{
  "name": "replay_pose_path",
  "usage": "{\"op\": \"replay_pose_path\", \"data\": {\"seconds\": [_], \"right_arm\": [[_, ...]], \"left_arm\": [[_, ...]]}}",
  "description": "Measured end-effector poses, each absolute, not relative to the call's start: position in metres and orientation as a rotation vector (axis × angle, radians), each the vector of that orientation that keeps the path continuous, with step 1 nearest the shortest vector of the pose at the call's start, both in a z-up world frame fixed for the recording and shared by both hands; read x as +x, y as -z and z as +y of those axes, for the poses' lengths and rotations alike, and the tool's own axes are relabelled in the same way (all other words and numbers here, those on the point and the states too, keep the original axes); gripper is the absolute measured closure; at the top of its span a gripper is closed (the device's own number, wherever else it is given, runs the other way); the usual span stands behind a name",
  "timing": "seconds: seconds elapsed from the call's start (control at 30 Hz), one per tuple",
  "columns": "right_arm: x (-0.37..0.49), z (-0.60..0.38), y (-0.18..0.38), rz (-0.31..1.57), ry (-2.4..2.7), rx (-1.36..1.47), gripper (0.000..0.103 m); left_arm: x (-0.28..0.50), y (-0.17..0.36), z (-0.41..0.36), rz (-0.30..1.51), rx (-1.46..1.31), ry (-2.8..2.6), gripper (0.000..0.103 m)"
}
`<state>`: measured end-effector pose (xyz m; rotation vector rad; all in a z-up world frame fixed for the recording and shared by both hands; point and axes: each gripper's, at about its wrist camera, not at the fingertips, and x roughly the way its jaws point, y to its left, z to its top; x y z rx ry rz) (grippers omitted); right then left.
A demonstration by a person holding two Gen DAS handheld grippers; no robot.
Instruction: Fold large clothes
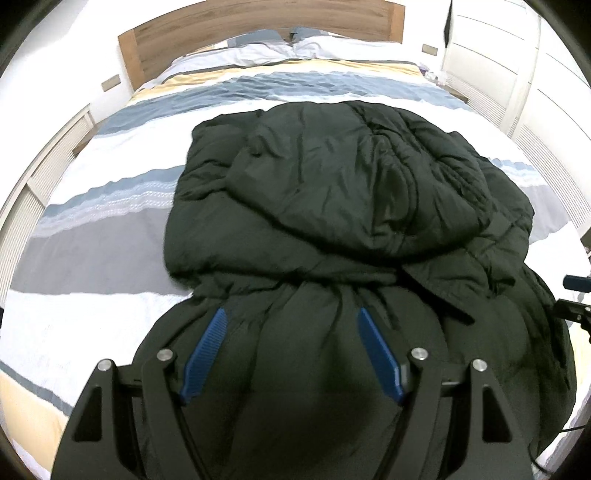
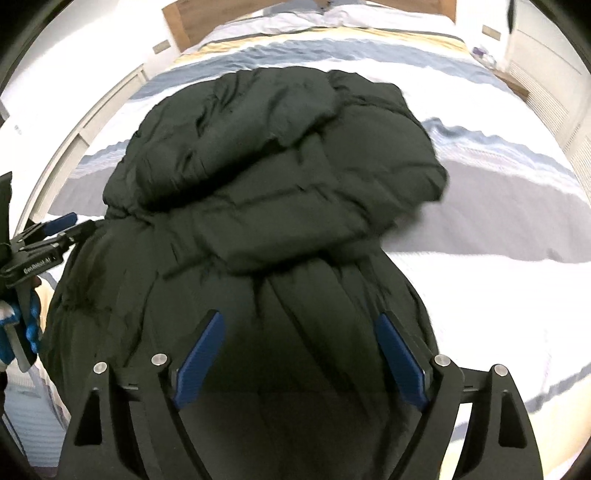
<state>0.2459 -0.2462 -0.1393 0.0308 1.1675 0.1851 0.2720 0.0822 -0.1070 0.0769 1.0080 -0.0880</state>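
A large dark green puffer jacket (image 1: 332, 192) lies on the striped bed, its far part folded over in a thick bundle; it also shows in the right wrist view (image 2: 266, 170). My left gripper (image 1: 291, 317) is open, its blue pads (image 1: 207, 350) spread around the bunched near edge of the jacket, which fills the gap between them. My right gripper (image 2: 299, 321) is open too, with blue pads (image 2: 400, 354) on either side of the jacket's near edge. The left gripper shows at the left edge of the right wrist view (image 2: 55, 229), beside the jacket.
The bed (image 1: 110, 206) has a blue, grey, yellow and white striped cover, pillows (image 1: 280, 50) and a wooden headboard (image 1: 236, 26) at the far end. White louvred wardrobe doors (image 1: 524, 122) run along both sides of the bed.
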Motion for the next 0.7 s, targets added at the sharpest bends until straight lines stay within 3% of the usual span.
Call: {"op": "replay_pose_path", "data": {"seconds": [0.3,0.7], "right_arm": [[0.216,-0.272,0.138,1.197,-0.101,0.053,0.009],[0.189,-0.285,0.138,1.226,-0.03,0.077,0.005]], "left_arm": [[0.249,0.106,0.105,1.024,0.06,0.051,0.03],[0.23,0.107,0.135,1.046,0.042,0.032,0.03]]}}
